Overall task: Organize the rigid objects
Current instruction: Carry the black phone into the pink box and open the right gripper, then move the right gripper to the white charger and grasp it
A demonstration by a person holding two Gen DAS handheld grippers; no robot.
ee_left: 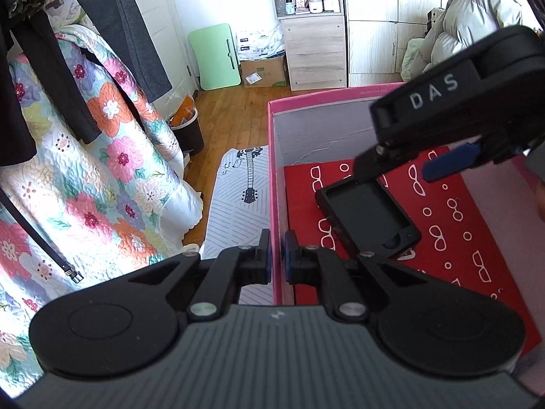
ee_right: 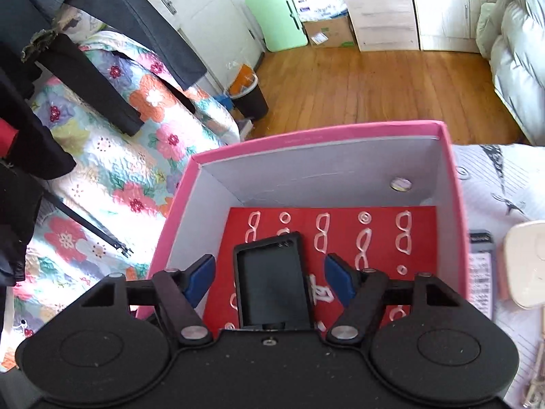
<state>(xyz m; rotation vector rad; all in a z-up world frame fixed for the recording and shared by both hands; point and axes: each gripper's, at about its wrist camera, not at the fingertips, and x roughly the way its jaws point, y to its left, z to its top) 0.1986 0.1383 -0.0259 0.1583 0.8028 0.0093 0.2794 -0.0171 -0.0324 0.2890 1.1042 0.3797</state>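
A pink box (ee_right: 357,129) with grey inner walls holds a red case printed with white glasses (ee_right: 374,231). A black rectangular tray-like object (ee_right: 270,289) lies on the red case, between the open jaws of my right gripper (ee_right: 269,277), which is above it and not touching it. In the left wrist view the same black object (ee_left: 368,214) lies under my right gripper (ee_left: 408,167). My left gripper (ee_left: 277,255) is shut on the pink box's left wall (ee_left: 276,184).
The box sits on a grey guitar-print cloth (ee_left: 238,201). A floral quilt (ee_left: 102,170) lies to the left. A white flat object (ee_right: 526,262) and a dark labelled item (ee_right: 480,272) lie right of the box. A bin (ee_right: 247,97) stands on the wooden floor.
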